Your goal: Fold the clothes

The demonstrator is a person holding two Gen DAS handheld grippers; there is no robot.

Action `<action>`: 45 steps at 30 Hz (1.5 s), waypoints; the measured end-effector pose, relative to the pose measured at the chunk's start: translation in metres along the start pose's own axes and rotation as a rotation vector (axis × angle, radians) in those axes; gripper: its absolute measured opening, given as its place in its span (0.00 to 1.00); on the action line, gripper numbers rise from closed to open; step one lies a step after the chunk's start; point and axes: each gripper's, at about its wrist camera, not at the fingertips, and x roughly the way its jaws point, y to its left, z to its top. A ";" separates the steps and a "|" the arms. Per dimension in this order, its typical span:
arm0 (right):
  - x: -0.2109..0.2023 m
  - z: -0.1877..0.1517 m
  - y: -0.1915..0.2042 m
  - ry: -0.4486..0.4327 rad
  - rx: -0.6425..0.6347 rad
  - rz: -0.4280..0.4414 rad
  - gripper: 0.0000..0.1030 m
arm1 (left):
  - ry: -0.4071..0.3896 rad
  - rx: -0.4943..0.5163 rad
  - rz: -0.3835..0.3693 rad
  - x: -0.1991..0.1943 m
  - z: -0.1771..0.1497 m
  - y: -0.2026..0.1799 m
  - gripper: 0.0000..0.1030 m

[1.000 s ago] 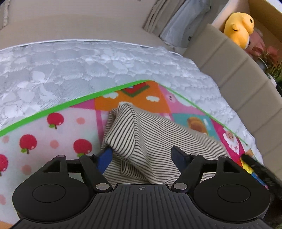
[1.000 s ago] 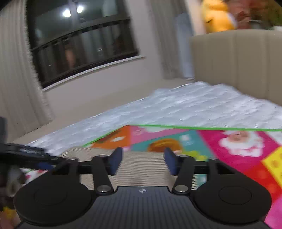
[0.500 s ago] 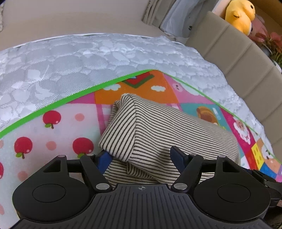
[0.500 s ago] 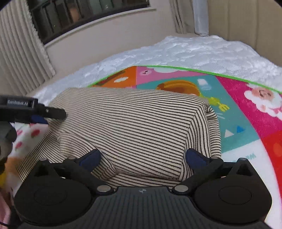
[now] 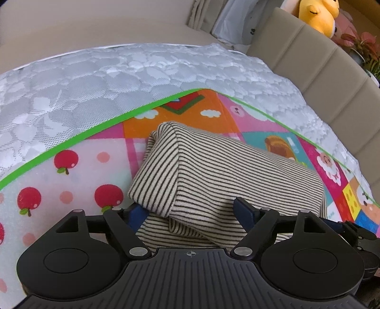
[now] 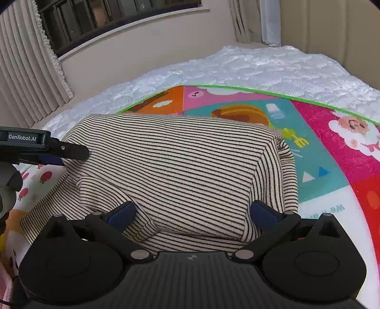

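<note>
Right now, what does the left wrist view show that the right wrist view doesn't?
Only the left wrist view shows the yellow plush toy above the beige headboard and the mat's red apple prints up close. Only the right wrist view shows the dark window, the pleated curtain and the left gripper from the side. Both show the folded striped garment on the colourful play mat, between open jaws.

Home bedroom, quilted mattress (image 5: 99, 78), padded headboard (image 5: 315, 61), plush toy (image 5: 315, 14), curtained window (image 6: 28, 61)
</note>
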 end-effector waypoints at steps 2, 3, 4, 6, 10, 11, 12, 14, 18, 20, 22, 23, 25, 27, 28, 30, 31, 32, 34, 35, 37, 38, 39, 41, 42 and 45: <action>-0.001 -0.001 0.001 -0.002 -0.008 -0.005 1.00 | -0.001 -0.004 0.004 -0.001 0.000 0.001 0.82; -0.001 -0.001 0.001 -0.004 -0.012 -0.008 1.00 | -0.001 -0.007 0.007 -0.001 0.000 0.002 0.83; -0.003 -0.001 0.002 -0.010 -0.010 -0.011 1.00 | -0.001 -0.009 0.010 -0.001 0.000 0.002 0.83; -0.011 0.001 0.001 -0.038 0.011 -0.010 1.00 | -0.002 -0.014 0.013 -0.001 0.000 0.004 0.84; -0.028 0.008 -0.007 -0.099 0.069 -0.016 0.98 | -0.007 -0.019 0.007 -0.003 0.001 0.004 0.84; -0.030 0.009 -0.010 -0.106 0.080 -0.033 0.92 | -0.008 -0.020 0.005 -0.003 0.002 0.004 0.84; -0.032 0.011 -0.014 -0.111 0.091 -0.055 0.89 | -0.008 -0.019 0.005 -0.003 0.002 0.004 0.84; -0.039 0.013 -0.023 -0.125 0.123 -0.108 0.77 | -0.007 -0.018 0.006 -0.002 0.002 0.004 0.84; -0.067 0.017 -0.062 -0.186 0.304 -0.196 0.66 | -0.013 -0.022 0.011 -0.003 0.002 0.005 0.84; -0.074 0.014 -0.080 -0.186 0.390 -0.192 0.66 | -0.024 -0.028 0.000 -0.005 0.003 0.006 0.84; -0.076 0.011 -0.093 -0.168 0.452 -0.171 0.66 | -0.032 -0.038 -0.015 -0.005 0.004 0.008 0.84; -0.073 0.009 -0.093 -0.150 0.461 -0.159 0.66 | -0.036 -0.043 -0.023 -0.005 0.005 0.009 0.84; -0.064 0.007 -0.087 -0.118 0.446 -0.132 0.66 | -0.038 -0.047 -0.022 -0.003 0.008 0.011 0.84; -0.054 0.007 -0.072 -0.092 0.391 -0.107 0.66 | -0.039 -0.051 -0.019 0.000 0.011 0.012 0.84; -0.047 0.007 -0.061 -0.077 0.352 -0.102 0.66 | -0.039 -0.053 -0.018 0.002 0.012 0.013 0.84; -0.030 0.007 -0.042 -0.035 0.275 -0.111 0.66 | -0.040 -0.056 -0.015 0.005 0.015 0.015 0.83; -0.020 0.008 -0.035 -0.015 0.235 -0.123 0.66 | -0.041 -0.058 -0.014 0.006 0.016 0.016 0.82; -0.010 0.008 -0.028 0.003 0.194 -0.135 0.66 | -0.040 -0.052 -0.006 0.007 0.017 0.016 0.79; 0.000 0.007 -0.020 0.002 0.114 -0.151 0.65 | -0.037 -0.032 0.007 0.009 0.016 0.014 0.72; 0.001 0.007 -0.018 -0.005 0.085 -0.151 0.58 | -0.034 -0.019 0.010 0.009 0.015 0.012 0.69; -0.001 0.007 -0.017 -0.016 0.080 -0.122 0.45 | -0.030 0.007 0.015 0.008 0.013 0.008 0.68; -0.003 0.007 -0.016 -0.024 0.078 -0.123 0.41 | -0.027 0.020 0.018 0.008 0.012 0.006 0.67; -0.004 0.007 -0.015 -0.031 0.074 -0.125 0.38 | -0.025 0.033 0.020 0.008 0.011 0.004 0.64; -0.006 0.007 -0.014 -0.037 0.068 -0.126 0.32 | -0.021 0.059 0.026 0.008 0.009 0.001 0.59; -0.008 0.009 -0.014 -0.039 0.077 -0.124 0.30 | -0.018 0.072 0.028 0.008 0.008 -0.001 0.57; -0.019 0.016 -0.016 -0.053 0.105 -0.101 0.22 | -0.011 0.110 0.036 0.008 0.006 -0.007 0.41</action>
